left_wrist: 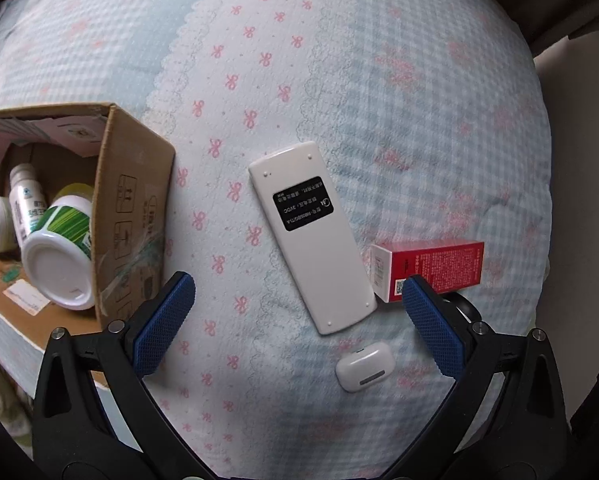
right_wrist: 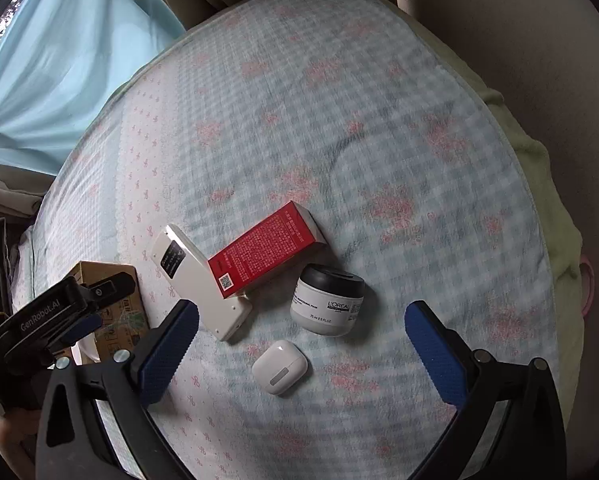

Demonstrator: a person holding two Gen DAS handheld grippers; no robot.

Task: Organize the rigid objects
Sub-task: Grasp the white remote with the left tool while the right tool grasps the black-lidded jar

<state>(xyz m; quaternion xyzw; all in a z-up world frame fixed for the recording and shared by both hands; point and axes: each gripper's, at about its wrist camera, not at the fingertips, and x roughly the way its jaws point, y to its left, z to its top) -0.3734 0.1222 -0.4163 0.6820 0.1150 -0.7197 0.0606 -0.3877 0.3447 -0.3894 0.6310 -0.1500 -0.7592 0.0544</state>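
White remote (left_wrist: 310,236) lies face-down on the checked bedspread (left_wrist: 379,80), ahead of the left gripper (left_wrist: 295,304) and between its wide-open, empty jaws. Earbud case (left_wrist: 364,365) sits just inside the right-side finger; red carton (left_wrist: 427,270) touches the remote's near end. Cardboard box (left_wrist: 135,216) to the left holds bottles (left_wrist: 55,240). Right gripper (right_wrist: 301,344): jaws fully spread, empty; earbud case between them, cream jar (right_wrist: 327,306) just ahead.

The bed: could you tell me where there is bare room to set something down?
Free: the bedspread beyond the red box, and the strip between cardboard box and remote. Crowded: remote, red box, jar and earbud case cluster together.
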